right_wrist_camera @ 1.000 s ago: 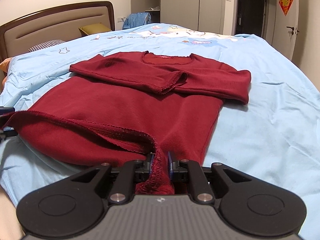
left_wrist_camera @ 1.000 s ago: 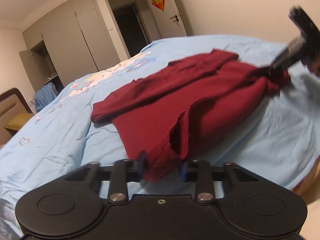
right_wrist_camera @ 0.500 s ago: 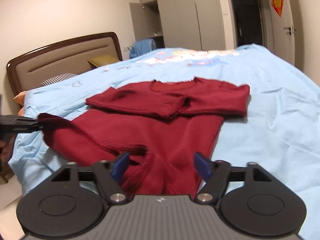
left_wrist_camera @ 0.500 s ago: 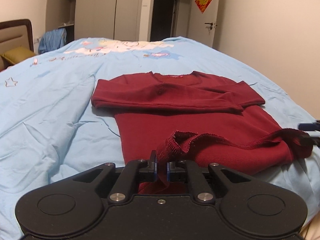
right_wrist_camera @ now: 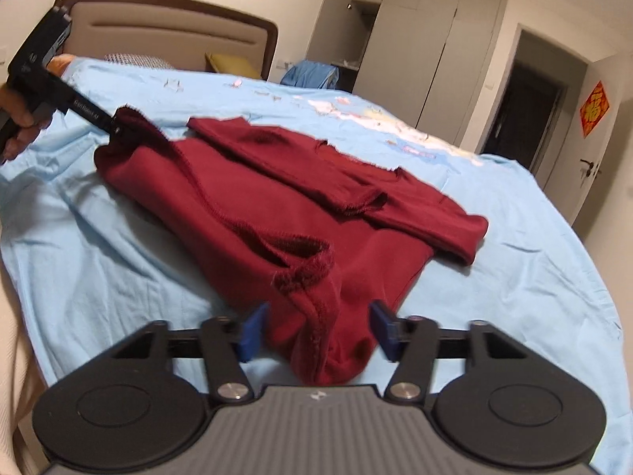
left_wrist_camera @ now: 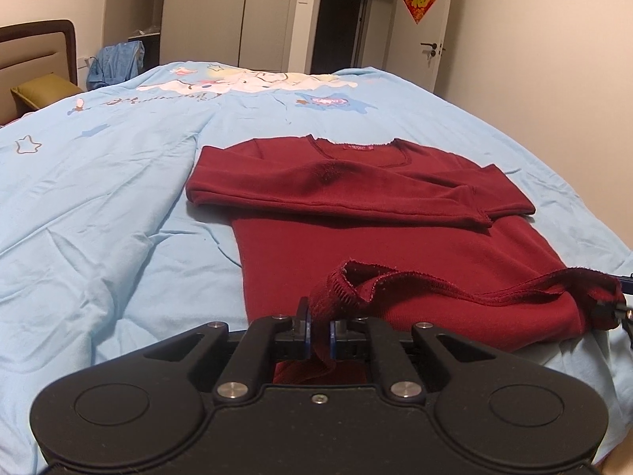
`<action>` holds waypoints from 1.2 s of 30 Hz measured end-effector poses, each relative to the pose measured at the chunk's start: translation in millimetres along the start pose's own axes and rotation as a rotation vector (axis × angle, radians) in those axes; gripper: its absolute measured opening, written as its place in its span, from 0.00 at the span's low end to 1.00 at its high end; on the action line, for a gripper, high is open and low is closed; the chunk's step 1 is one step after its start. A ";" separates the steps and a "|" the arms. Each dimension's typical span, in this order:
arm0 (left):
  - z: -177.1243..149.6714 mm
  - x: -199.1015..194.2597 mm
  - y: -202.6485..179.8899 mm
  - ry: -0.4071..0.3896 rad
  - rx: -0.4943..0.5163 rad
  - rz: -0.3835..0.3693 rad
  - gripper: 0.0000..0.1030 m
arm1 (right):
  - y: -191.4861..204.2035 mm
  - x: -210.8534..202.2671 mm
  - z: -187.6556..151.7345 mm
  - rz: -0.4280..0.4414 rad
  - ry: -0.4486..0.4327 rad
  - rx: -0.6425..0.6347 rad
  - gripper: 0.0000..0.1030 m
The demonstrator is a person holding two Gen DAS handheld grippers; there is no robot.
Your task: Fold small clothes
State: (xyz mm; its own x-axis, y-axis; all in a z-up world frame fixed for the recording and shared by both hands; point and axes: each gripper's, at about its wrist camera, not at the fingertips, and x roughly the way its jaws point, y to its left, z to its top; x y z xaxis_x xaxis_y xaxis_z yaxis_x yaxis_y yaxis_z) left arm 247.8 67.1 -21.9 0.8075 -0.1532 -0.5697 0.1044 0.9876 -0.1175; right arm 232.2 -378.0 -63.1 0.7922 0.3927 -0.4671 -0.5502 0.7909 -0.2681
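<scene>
Left wrist view: a dark red sweater [left_wrist_camera: 395, 245] is seen laid flat on the light blue bedspread [left_wrist_camera: 99, 198], neck toward twelve o'clock, with both sleeves folded across the chest. Its bottom hem [left_wrist_camera: 415, 281] is lifted off the body toward six o'clock. One hem corner is clamped between the blue pads of the left gripper [left_wrist_camera: 318, 330], whose jaws are pressed together on the cloth. In the right wrist view, the other hem corner [right_wrist_camera: 316, 308] is bunched between the pads of the right gripper [right_wrist_camera: 316, 332]; these jaws have just been closing, yet gaps are visible between pads and fabric. The left gripper is seen there at ten o'clock, held by a hand [right_wrist_camera: 18, 118]. A headboard [right_wrist_camera: 170, 35] and wardrobe [right_wrist_camera: 411, 47] are seen beyond the bed.
</scene>
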 end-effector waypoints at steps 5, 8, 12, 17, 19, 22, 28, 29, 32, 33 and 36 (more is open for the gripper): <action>-2.4 -27.9 -3.8 -0.121 -0.029 0.035 0.06 | -11.5 -10.6 6.8 -0.024 -0.059 0.079 0.14; -0.5 -51.1 -6.4 -0.219 -0.058 0.043 0.06 | -23.4 -21.4 12.2 -0.026 -0.112 0.158 0.09; 5.2 -83.2 -10.1 -0.338 -0.085 0.048 0.05 | -37.7 -41.6 21.0 -0.046 -0.184 0.253 0.06; 13.0 -121.6 -19.9 -0.470 -0.081 0.049 0.05 | -48.2 -77.8 36.0 -0.073 -0.323 0.319 0.06; 13.8 -134.7 -22.5 -0.508 -0.091 0.047 0.05 | -48.6 -92.7 42.5 -0.084 -0.375 0.320 0.05; 13.0 -155.3 -27.2 -0.555 -0.101 0.042 0.05 | -48.2 -112.7 48.9 -0.095 -0.436 0.317 0.05; 5.9 -199.9 -35.5 -0.585 -0.096 0.031 0.05 | -50.7 -151.6 51.3 -0.078 -0.515 0.325 0.06; 4.5 -207.9 -36.7 -0.594 -0.089 0.028 0.05 | -51.5 -158.8 51.3 -0.070 -0.523 0.329 0.06; 2.6 -230.3 -37.2 -0.618 -0.066 0.015 0.05 | -51.1 -179.8 51.1 -0.056 -0.550 0.319 0.06; 3.2 -236.2 -37.4 -0.625 -0.058 0.007 0.05 | -51.5 -187.3 50.6 -0.053 -0.557 0.314 0.06; 6.3 -245.8 -38.3 -0.628 -0.024 -0.023 0.05 | -52.1 -200.7 53.0 -0.043 -0.574 0.302 0.06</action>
State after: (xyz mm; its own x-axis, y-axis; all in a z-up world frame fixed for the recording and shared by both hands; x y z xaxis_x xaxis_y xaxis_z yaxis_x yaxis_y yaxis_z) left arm 49.0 67.2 127.8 0.9929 -0.1174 0.0189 0.1189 0.9820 -0.1467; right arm 115.9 -473.1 89.3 0.8730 0.4802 0.0855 -0.4828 0.8757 0.0112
